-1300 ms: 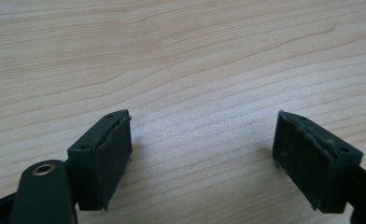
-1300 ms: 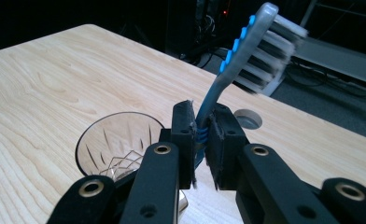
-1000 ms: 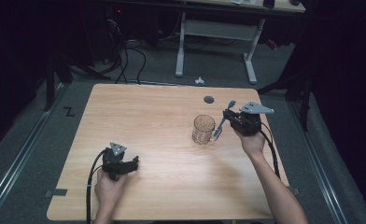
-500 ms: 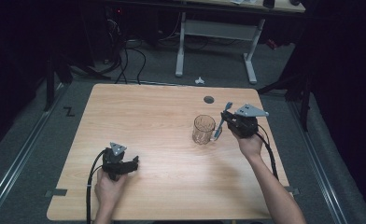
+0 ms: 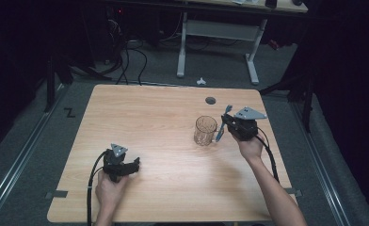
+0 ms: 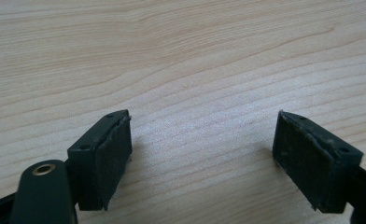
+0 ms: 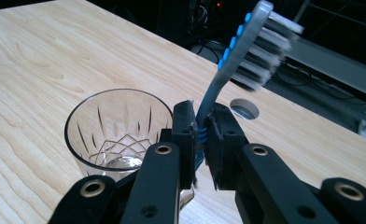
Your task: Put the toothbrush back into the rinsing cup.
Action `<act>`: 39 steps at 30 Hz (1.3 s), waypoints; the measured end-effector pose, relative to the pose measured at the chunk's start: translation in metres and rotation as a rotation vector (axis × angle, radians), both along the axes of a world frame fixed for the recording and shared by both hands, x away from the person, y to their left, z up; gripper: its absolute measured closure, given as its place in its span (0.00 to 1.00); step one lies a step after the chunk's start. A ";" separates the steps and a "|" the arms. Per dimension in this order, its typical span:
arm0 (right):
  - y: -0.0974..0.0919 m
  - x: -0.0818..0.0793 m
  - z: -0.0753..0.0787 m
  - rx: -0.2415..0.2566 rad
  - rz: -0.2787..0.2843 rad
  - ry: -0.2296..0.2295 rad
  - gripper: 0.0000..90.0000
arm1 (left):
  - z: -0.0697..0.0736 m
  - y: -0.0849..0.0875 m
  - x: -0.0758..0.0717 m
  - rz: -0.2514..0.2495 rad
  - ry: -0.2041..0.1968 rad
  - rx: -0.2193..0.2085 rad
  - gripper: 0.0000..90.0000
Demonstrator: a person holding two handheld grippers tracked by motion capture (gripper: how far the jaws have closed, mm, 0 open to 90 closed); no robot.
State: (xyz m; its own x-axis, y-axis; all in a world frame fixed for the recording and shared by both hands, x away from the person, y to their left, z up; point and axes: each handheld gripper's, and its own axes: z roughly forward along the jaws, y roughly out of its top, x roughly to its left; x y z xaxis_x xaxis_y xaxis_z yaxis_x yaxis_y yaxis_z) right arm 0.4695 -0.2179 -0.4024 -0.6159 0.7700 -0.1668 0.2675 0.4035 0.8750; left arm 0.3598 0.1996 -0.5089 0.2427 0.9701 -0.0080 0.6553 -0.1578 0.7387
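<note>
Toothbrush clamped beside glass; bare table towards the left edge.
My right gripper point(image 7: 200, 140), jaws closed on the grey-and-blue plastic toothbrush point(image 7: 246, 51), holds it just beside the clear cut-glass tumbler point(image 7: 118, 128); my left gripper point(image 6: 202, 156) rests wide open, empty.

Toothbrush point(image 7: 228, 70): grey handle with blue grip ribs and blue studs along the back of the neck; head carries white and dark bristles. Pose: tilted, head up and toward the far side, lower handle end pointing down toward the table. In the high view, the toothbrush point(image 5: 222, 125) stands just right of the glass, its lower end close beside the glass wall; contact cannot be determined.

Glass point(image 7: 118, 133): clear tumbler with a cut diamond pattern in the wall and base. State: upright, mouth open upward, nothing inside. Location: in the high view the glass point(image 5: 205, 130) stands on the right half of the table, about midway between near and far edges.
</note>
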 end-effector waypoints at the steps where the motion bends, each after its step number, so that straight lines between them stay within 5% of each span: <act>1: 0.000 0.000 0.000 -0.001 -0.001 0.000 0.91 | 0.000 0.000 0.000 0.000 0.000 0.000 0.22; 28: 0.004 0.003 -0.008 -0.011 0.008 0.049 0.90 | 0.000 0.000 0.000 0.000 0.000 0.000 0.22; 39: -0.001 0.005 -0.007 0.031 0.014 0.081 0.76 | 0.000 0.000 0.000 0.000 0.000 0.000 0.23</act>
